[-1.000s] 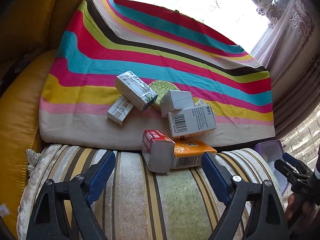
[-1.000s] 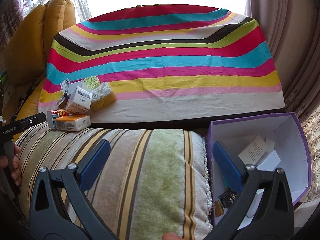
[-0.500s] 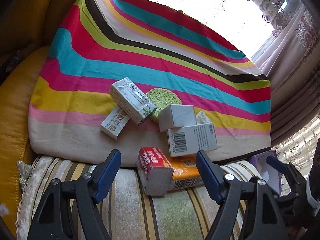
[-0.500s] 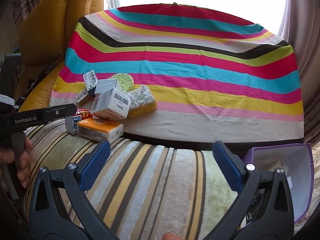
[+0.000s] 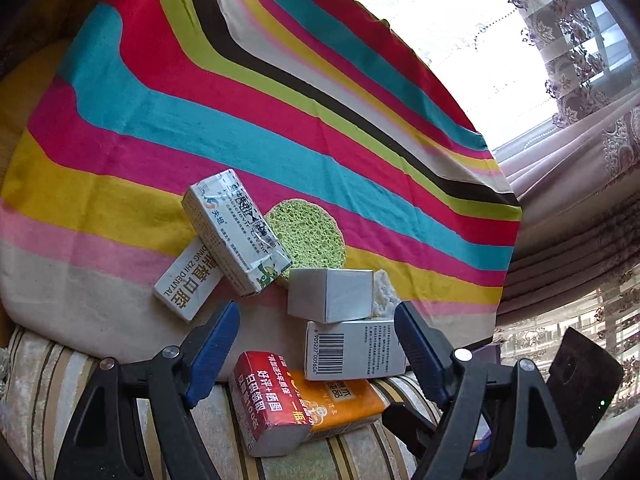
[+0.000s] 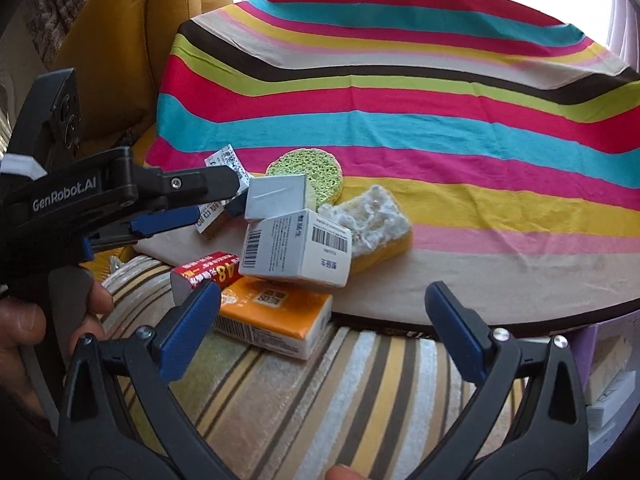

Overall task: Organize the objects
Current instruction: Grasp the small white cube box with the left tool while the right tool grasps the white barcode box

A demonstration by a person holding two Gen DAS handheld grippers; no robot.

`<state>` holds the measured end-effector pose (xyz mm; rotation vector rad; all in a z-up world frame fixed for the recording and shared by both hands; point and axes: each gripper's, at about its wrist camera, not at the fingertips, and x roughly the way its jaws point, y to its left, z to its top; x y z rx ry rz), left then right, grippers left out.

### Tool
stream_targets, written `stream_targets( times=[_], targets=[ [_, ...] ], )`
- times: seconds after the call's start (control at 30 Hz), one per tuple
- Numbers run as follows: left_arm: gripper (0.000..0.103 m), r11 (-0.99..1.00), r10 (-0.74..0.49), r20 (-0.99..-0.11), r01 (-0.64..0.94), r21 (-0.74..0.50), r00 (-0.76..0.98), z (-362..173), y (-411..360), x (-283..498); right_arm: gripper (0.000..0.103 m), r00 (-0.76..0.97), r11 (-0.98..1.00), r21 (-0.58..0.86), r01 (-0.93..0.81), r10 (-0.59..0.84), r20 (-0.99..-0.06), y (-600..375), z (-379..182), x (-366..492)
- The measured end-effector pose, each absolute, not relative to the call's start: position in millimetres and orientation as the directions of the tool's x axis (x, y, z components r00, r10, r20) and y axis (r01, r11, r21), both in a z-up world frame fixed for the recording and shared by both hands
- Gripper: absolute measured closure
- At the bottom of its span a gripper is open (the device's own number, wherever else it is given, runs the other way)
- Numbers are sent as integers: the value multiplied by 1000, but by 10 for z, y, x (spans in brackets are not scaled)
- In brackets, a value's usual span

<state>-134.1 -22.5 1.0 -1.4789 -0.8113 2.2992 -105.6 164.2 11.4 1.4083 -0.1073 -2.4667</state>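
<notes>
A pile of small boxes lies at the near edge of the striped cloth (image 5: 200, 120): a barcode box (image 5: 352, 350), a small white box (image 5: 328, 294), a red box (image 5: 268, 400) and an orange pack (image 5: 340, 404). Beside them lie a green sponge (image 5: 306, 236) and a yellow sponge (image 6: 372, 228). My left gripper (image 5: 316, 336) hovers over the pile. Its jaws are opening, with the boxes between the pads but untouched. My right gripper (image 6: 320, 320) stands open above the striped cushion (image 6: 320, 400), near the orange pack (image 6: 272, 316).
A long white-green box (image 5: 236, 232) leans on a dental box (image 5: 188, 284) at the pile's left. A purple box (image 6: 608, 360) holding items sits at the far right. A yellow sofa back (image 6: 120, 40) rises on the left. Curtains (image 5: 580, 160) hang on the right.
Both grippers have moved in toward the pile. The right one swung left, away from the purple box. The left jaws stand a little narrower than a second ago. Nothing was grasped.
</notes>
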Motion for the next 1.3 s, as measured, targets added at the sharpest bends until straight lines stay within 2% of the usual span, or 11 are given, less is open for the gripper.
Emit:
stream_targets(
  times=[0.23, 0.37, 0.57, 0.7, 0.77, 0.87, 0.93, 0.97, 1.1, 1.3],
  targets=[
    [22, -752, 586, -720, 84, -654, -371, -142, -174, -1468, 0, -372, -902, 403, 153, -430, -823, 1744, -123, -1267],
    [22, -738, 606, -720, 98, -667, -338, -222, -126, -1535, 1, -348, -886, 446, 129, -462, -816, 1789, -193, -1374],
    [19, -735, 610, -728, 119, -667, -313, -269, -36, -1652, 11, -317, -871, 472, 137, -491, -812, 1745, -248, -1479],
    [19, -726, 620, -730, 144, -673, -286, -365, 7, -1729, 25, -296, -865, 484, 130, -500, -814, 1732, -302, -1515],
    [19, -728, 619, -733, 143, -670, -282, -386, 32, -1760, 26, -295, -862, 491, 127, -505, -811, 1745, -310, -1515],
    [22, -728, 622, -729, 132, -673, -285, -392, 62, -1786, 29, -300, -861, 490, 136, -507, -808, 1746, -299, -1500],
    [38, -724, 629, -725, 128, -678, -281, -406, 62, -1783, 33, -301, -859, 491, 143, -510, -806, 1737, -288, -1491],
    [40, -724, 631, -725, 127, -678, -275, -418, 64, -1775, 34, -302, -858, 491, 147, -512, -804, 1732, -282, -1485],
    [42, -714, 640, -714, 126, -689, -282, -423, 45, -1732, 41, -307, -856, 491, 161, -516, -800, 1711, -254, -1442],
    [42, -694, 651, -691, 123, -709, -314, -394, -26, -1632, 44, -322, -864, 475, 168, -504, -802, 1732, -209, -1337]
  ],
)
